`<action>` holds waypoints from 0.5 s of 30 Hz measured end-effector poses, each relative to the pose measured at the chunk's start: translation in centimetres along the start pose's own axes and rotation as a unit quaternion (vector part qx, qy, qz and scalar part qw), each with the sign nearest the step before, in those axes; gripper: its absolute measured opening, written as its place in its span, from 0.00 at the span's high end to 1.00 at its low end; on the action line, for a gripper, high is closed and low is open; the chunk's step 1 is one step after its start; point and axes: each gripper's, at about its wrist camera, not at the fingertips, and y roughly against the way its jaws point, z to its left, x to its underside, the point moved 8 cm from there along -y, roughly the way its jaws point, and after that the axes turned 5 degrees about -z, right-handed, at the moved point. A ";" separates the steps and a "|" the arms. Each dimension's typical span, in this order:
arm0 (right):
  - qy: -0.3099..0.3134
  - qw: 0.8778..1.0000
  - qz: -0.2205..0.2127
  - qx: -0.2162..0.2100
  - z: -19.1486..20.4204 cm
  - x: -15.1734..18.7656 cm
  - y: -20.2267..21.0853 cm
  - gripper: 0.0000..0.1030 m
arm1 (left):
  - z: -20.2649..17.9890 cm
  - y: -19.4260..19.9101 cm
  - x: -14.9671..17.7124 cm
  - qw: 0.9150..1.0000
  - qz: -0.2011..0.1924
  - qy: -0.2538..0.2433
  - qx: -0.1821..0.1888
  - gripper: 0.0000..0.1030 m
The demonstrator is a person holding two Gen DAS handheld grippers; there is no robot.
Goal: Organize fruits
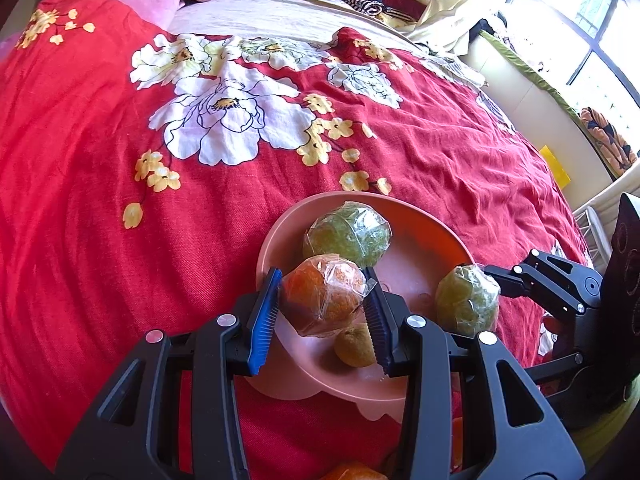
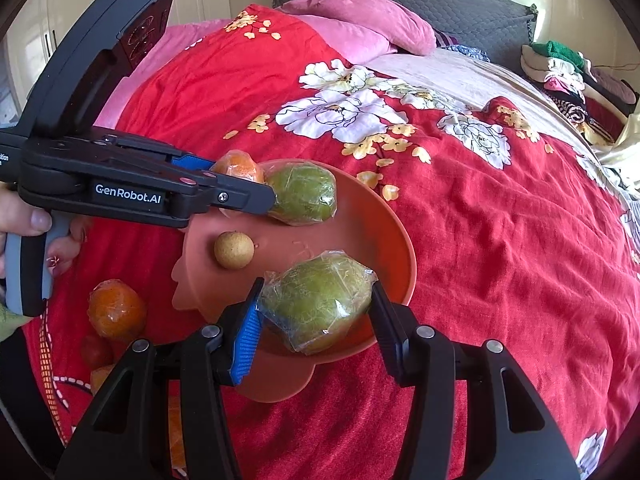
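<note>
Left wrist view: we see the left gripper (image 1: 324,312) clenched on a wrapped orange fruit (image 1: 322,296), one blue pad on each side of it.
Orange fruit: it sits between the jaws, over the near part of the pink bowl (image 1: 276,240); whether it touches the bowl we cannot tell.
Behind that fruit: a wrapped green fruit (image 1: 346,234) lies in the bowl, just past the fingertips.
Under that fruit: a small brownish round fruit (image 1: 354,344) rests in the bowl, close to the right-hand finger.
Right wrist view: we see the right gripper (image 2: 316,316) grasping a second wrapped green fruit (image 2: 316,300), its film bunched against both fingers.
Second green fruit: it is held over the near rim of the bowl (image 2: 392,248).
Left of our right tool: another wrapped orange fruit (image 2: 116,310) lies on the red flowered bedcover (image 2: 480,220), outside the bowl, with a small red fruit (image 2: 96,350) just beside it.
Hand: a person's fingers (image 2: 36,220) wrap the left tool's handle.
</note>
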 end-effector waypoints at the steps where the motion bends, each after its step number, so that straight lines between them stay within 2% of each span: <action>1: 0.001 1.000 0.000 0.000 0.0 0.0 0.0 0.52 | 0.0 0.0 0.0 1.000 0.001 0.000 0.000 0.68; 15: 0.002 1.000 -0.005 0.008 0.1 0.0 -0.1 0.52 | -0.2 -0.1 0.1 1.000 0.003 -0.003 -0.006 0.68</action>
